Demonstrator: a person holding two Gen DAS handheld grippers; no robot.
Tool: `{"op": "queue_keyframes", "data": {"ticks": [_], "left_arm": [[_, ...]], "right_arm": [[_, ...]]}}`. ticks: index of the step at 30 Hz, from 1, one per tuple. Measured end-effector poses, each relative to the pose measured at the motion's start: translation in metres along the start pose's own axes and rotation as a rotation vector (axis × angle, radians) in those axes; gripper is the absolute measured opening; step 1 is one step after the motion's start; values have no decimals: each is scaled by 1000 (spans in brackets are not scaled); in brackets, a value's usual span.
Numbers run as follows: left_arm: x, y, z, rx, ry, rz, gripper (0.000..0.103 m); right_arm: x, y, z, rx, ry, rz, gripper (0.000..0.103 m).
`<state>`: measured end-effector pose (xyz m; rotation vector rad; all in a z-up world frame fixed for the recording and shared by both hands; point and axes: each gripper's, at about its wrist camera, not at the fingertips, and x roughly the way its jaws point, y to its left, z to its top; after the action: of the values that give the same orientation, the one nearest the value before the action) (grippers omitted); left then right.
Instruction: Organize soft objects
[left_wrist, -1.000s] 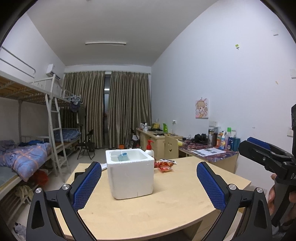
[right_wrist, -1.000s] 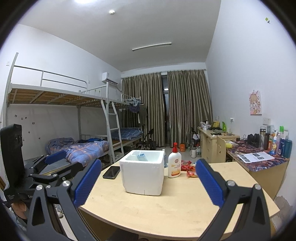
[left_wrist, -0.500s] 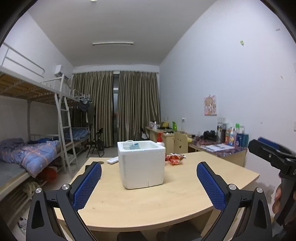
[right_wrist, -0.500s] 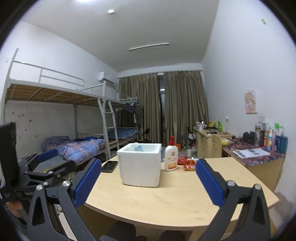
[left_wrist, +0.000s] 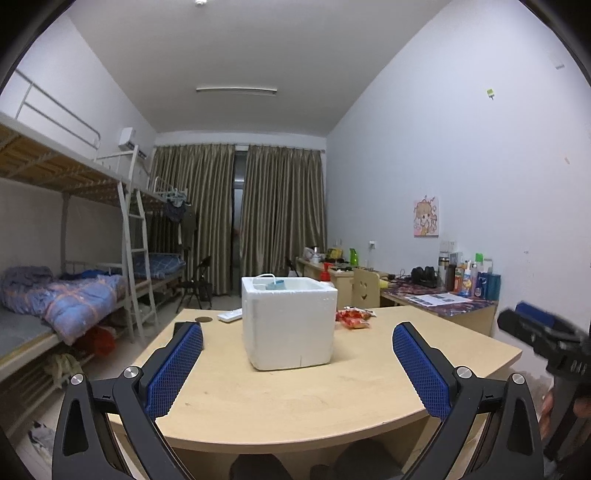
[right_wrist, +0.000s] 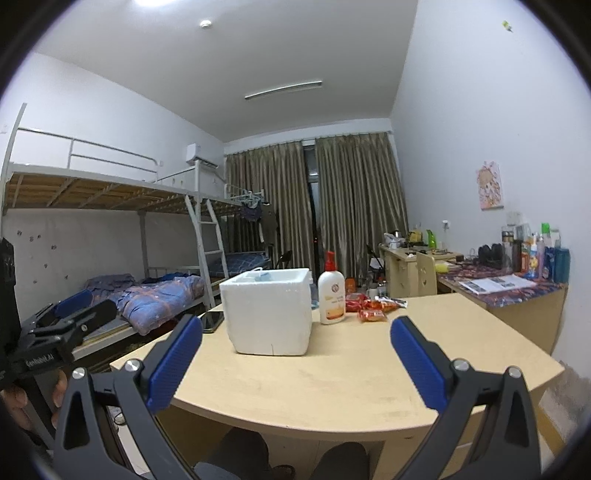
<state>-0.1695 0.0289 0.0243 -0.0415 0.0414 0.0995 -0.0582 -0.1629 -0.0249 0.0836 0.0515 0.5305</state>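
Red snack packets (right_wrist: 373, 308): lying in a loose cluster on the pale wooden surface (right_wrist: 332, 376), at about 2 o'clock from the white foam box (right_wrist: 267, 312) in the right wrist view, just beside the lotion pump bottle (right_wrist: 331, 291). Judged the likeliest soft objects for sorting; crinkled, shiny, red-orange wrappers, flat on the surface, apparently untouched. Count uncertain at this range.

Foam box: open-topped, standing upright near mid-surface, dead ahead at 12 o'clock of both cameras. Blue item (left_wrist: 275, 284) and white cord or strap visible over the rim; nature not determinable. Central placement judged deliberate, as the receiving container within reach of both hands.

Left tool (left_wrist: 297, 363): released, jaws spread wide, nothing between the blue pads, held short of the near edge and aimed at the box. Right tool (right_wrist: 295, 360): likewise released and empty, held back from the surface. Both poised level, judged a ready stance ahead of any reach.

Also noted: dark phone (right_wrist: 211, 320) at 9 o'clock of the box, touching or nearly so; white remote (left_wrist: 229, 316) behind it. Neither soft; judged outside the task.
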Motion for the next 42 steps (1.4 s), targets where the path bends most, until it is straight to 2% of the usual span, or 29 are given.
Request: {"op": "queue_keyframes", "data": {"ticks": [6, 11, 13, 17, 23, 35, 42], "left_arm": [[5, -7, -9, -1, 13, -6, 103], [11, -3, -19, -22, 14, -11, 103], [16, -3, -25, -16, 29, 0, 103], [21, -6, -34, 12, 30, 28, 103], [31, -3, -43, -2, 31, 27, 103], [32, -8, -47, 10, 22, 33, 103], [48, -12, -58, 28, 71, 48, 103]], "right_arm": [[1, -1, -16, -8, 38, -19, 103], [0, -5, -19, 10, 16, -25, 103], [2, -5, -22, 5, 3, -27, 103], [12, 0, -32, -27, 41, -33, 103], [23, -7, -43, 27, 44, -45, 103], [17, 0, -43, 20, 38, -51, 103], [17, -4, -45, 44, 27, -35, 103]]}}
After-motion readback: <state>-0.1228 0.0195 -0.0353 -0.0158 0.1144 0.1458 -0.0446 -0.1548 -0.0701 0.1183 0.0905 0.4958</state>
